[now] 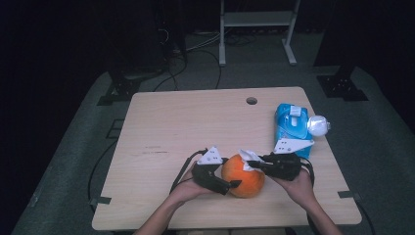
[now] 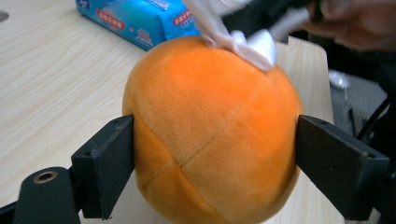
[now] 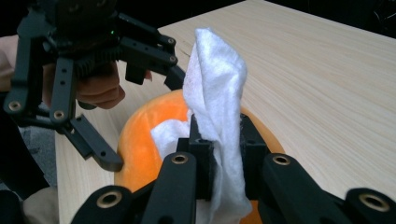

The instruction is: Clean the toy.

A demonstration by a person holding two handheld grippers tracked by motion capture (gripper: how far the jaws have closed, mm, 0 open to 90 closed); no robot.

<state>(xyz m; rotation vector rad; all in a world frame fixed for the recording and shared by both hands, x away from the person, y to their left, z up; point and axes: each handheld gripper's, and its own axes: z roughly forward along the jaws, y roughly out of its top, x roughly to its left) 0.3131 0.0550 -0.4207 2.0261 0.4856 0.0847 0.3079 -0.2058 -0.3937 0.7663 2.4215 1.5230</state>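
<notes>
An orange plush ball [image 1: 244, 178] rests on the wooden table [image 1: 171, 127] near its front edge. My left gripper [image 1: 231, 174] has come in from the left. Its two black jaws sit against opposite sides of the ball [image 2: 210, 140], gripping it across its width. My right gripper [image 1: 250, 164] reaches in from the right, shut on a folded white wipe [image 3: 215, 88]. The wipe's lower end lies on top of the ball [image 3: 140, 140]. In the left gripper view the wipe [image 2: 252, 44] touches the ball's upper right.
A blue pack of wet wipes [image 1: 292, 125] lies at the table's right side, with a white rounded object [image 1: 318, 126] beside it at the edge. A small round hole [image 1: 251, 100] sits near the far edge. A metal stand's legs [image 1: 257, 39] rise beyond the table.
</notes>
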